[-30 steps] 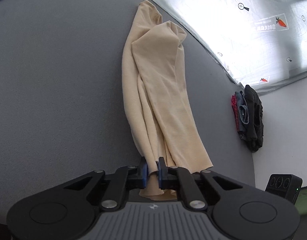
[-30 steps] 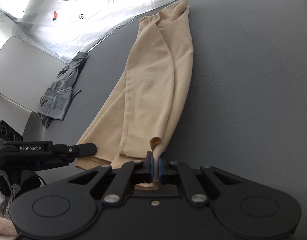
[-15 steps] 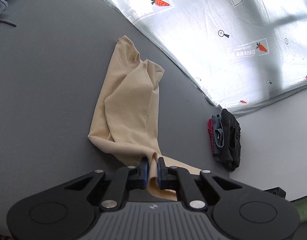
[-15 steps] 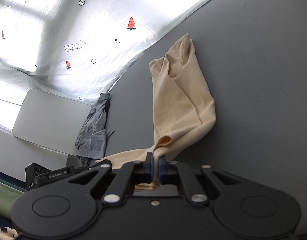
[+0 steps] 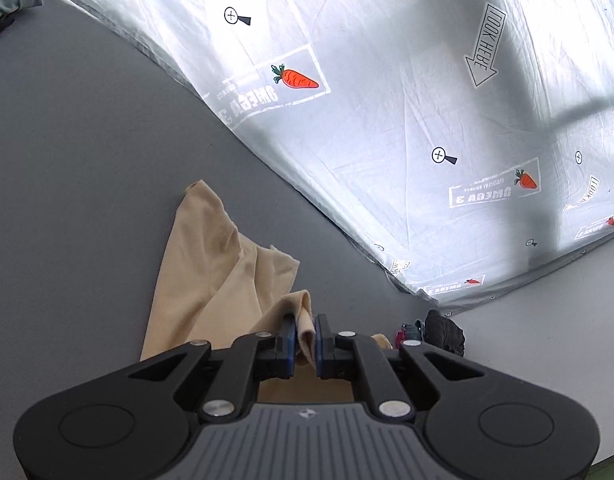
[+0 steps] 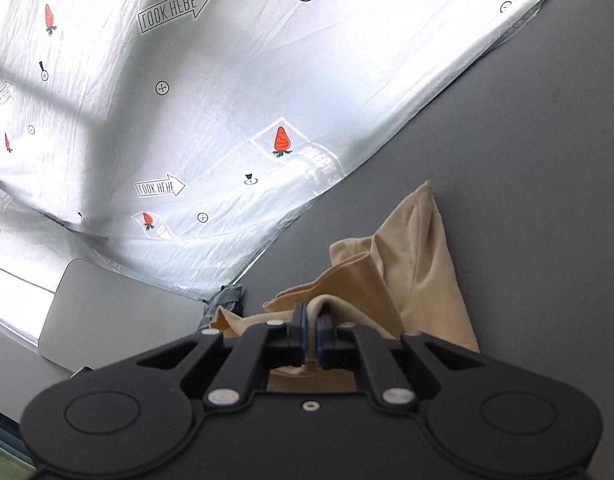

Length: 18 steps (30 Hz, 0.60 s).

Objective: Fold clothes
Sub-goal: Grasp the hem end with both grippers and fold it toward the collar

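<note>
Both grippers, left [image 5: 305,338] and right [image 6: 311,338], clenched on shirt [image 5: 199,280] hem; carry level, lay edges flush.

The beige garment [image 5: 211,280] is plain, lying on a dark grey desk [image 5: 75,168]. At 1 o'clock spreads a silvery-white sheet [image 5: 387,120] printed with orange carrots, black crosshair circles and arrows. Both grippers are black with blue pads [image 5: 291,340].

Bright glare blows out the silver sheet [image 6: 267,80]; fisheye edges bend, focus sharp.
</note>
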### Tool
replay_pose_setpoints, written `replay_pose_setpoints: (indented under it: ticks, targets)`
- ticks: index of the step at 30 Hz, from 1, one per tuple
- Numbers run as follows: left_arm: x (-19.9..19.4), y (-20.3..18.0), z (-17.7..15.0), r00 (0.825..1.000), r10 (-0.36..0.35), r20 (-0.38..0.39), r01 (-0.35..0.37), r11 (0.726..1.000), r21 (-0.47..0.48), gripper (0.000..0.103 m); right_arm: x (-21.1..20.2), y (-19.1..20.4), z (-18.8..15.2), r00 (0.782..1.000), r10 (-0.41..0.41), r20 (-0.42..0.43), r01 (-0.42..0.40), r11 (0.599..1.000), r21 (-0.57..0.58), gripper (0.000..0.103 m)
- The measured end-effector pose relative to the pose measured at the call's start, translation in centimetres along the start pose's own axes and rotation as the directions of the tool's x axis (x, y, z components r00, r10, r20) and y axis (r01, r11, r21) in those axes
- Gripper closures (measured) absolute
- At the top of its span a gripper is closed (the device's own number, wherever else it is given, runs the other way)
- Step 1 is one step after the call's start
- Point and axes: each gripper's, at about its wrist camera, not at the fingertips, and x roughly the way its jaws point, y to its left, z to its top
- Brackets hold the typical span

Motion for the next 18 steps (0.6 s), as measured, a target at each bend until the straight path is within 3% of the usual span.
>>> replay_pose_setpoints:
  ticks: [4, 8, 11, 12, 14, 16, 18]
  targets:
    - [4.4, 2.2, 4.0, 0.999, 0.052, -0.005, -0.052, 0.998, -0.037, 0.094, 4.2, -0.6, 4.0, 1.000, -0.022, 0.011, 0.022, 1.000, 0.021, 0.098]
    - [9.3, 4.8, 6.7, 0.988, 0.147, -0.040, -0.148, 0.988, -0.038, 0.092, 9.7, -2.6, 6.8, 0.988, -0.140, -0.067, 0.142, 0.990, 0.018, 0.096]
    - [11.4, 6.4, 8.3, 0.978, 0.203, -0.045, -0.205, 0.978, -0.038, 0.087, 13.9, -4.8, 7.7, 0.962, -0.239, -0.136, 0.242, 0.970, 0.011, 0.094]
    - [11.2, 6.1, 8.7, 0.981, 0.193, -0.030, -0.193, 0.981, -0.013, 0.085, 14.8, -5.1, 7.8, 0.949, -0.283, -0.141, 0.288, 0.958, 0.013, 0.094]
    - [10.7, 5.3, 9.7, 0.983, 0.183, 0.012, -0.184, 0.981, 0.055, 0.074, 15.4, -4.3, 7.7, 0.948, -0.297, -0.112, 0.292, 0.955, -0.058, 0.094]
    - [9.9, 3.8, 10.2, 0.973, 0.221, 0.071, -0.230, 0.962, 0.149, 0.060, 15.4, -2.8, 7.4, 0.949, -0.306, -0.075, 0.293, 0.945, -0.146, 0.094]
    - [9.4, 2.6, 10.3, 0.959, 0.260, 0.115, -0.279, 0.935, 0.217, 0.060, 15.5, -1.6, 7.0, 0.949, -0.310, -0.054, 0.292, 0.932, -0.215, 0.090]
